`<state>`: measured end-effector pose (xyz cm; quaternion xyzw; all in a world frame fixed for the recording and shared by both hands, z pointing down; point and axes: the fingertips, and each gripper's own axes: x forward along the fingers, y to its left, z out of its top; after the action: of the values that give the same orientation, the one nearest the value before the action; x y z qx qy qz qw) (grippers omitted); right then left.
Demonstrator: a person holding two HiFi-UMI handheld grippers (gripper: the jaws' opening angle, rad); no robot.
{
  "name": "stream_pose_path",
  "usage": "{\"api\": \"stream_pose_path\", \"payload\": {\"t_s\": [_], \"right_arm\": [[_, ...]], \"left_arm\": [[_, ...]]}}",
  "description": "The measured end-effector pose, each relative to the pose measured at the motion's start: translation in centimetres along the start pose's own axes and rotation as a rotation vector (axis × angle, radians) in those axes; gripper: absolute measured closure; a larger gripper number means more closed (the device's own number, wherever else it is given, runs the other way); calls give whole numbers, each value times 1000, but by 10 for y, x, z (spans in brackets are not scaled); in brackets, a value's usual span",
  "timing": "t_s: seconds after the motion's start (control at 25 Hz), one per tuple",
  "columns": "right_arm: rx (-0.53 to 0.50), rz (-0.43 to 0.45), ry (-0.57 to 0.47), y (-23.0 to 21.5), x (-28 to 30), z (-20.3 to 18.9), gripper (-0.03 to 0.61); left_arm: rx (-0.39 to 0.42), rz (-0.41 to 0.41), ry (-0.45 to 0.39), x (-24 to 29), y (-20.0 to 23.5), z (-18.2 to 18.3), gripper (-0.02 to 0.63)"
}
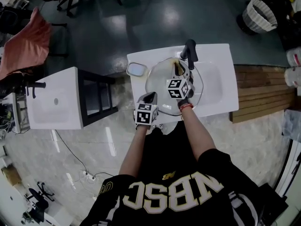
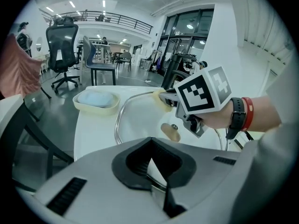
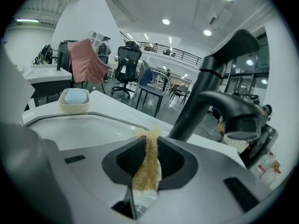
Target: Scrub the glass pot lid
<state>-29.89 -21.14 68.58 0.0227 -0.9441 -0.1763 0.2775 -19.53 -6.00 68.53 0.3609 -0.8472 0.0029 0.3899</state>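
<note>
The glass pot lid (image 1: 162, 86), with a metal rim and a tan knob (image 2: 170, 132), lies over the basin of the white sink (image 1: 221, 74). My left gripper (image 1: 150, 97) is shut on the lid's near rim (image 2: 152, 164). My right gripper (image 1: 179, 70) reaches over the lid's far side by the faucet. It is shut on a yellow-brown scouring sponge (image 3: 147, 167), whose tip touches the lid's rim (image 3: 103, 117). The left gripper view shows the right gripper's marker cube (image 2: 203, 90) and the sponge (image 2: 163, 97) at the lid's far edge.
A black faucet (image 1: 189, 51) rises just behind the right gripper (image 3: 210, 97). A cream soap dish (image 1: 137, 69) sits on the sink's left corner. A second white sink (image 1: 54, 100) stands to the left, wooden planks (image 1: 263, 93) to the right, and a white basket (image 1: 260, 14) further back.
</note>
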Motion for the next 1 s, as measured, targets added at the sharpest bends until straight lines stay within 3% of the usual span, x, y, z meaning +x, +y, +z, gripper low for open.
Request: {"api": "stream_pose_path", "payload": {"t_s": [0.44, 1.0], "right_arm": [[1, -51, 48, -16, -9, -14, 508], [1, -87, 131, -38, -20, -35, 505]], "left_arm": [[-50, 9, -13, -7, 7, 4, 601], [-41, 15, -3, -4, 7, 4, 601]]}}
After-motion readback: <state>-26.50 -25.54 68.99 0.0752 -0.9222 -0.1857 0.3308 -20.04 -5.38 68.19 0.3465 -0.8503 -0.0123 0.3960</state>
